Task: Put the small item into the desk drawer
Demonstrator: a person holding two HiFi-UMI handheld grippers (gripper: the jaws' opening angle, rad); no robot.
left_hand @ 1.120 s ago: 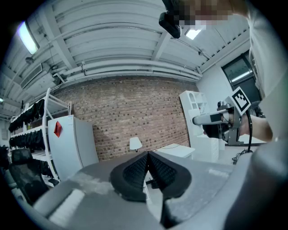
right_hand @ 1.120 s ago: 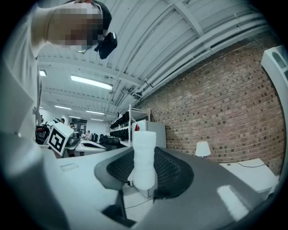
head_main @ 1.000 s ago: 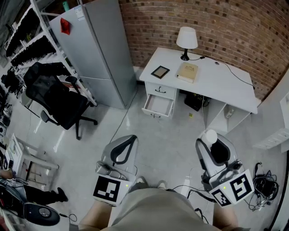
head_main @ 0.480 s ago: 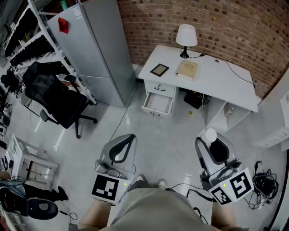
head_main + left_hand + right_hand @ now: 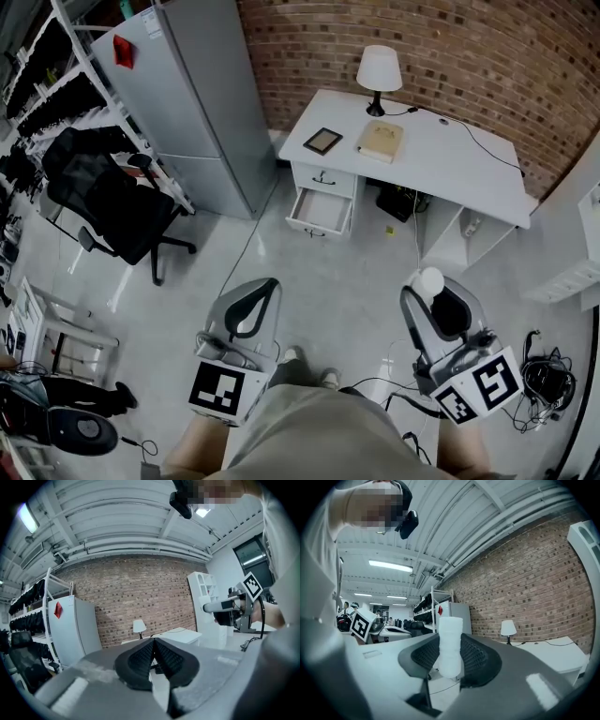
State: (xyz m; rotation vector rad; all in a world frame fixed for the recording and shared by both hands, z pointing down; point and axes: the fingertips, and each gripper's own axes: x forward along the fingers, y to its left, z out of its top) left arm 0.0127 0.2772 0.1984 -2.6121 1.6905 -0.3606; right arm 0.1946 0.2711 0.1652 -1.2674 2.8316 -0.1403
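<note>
The right gripper (image 5: 451,657) is clamped on the small white item (image 5: 450,641), held upright between its 2 jaws; the left gripper (image 5: 153,644) is closed and empty. Since 1 second ago the grip is unchanged and the open desk drawer (image 5: 320,210) is still well ahead: transport remains

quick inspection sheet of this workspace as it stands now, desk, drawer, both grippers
surface: white desk, top mostly bare
job's things: small white item in right gripper; desk drawer pulled open, nothing seen inside
clutter: lamp, book and small dark frame on the desk
grippers: right gripper shut on the item; left gripper shut, empty
cables: desk cable across the top; cable coil on the floor
surroundings: brick wall, grey fridge, black office chair
</note>
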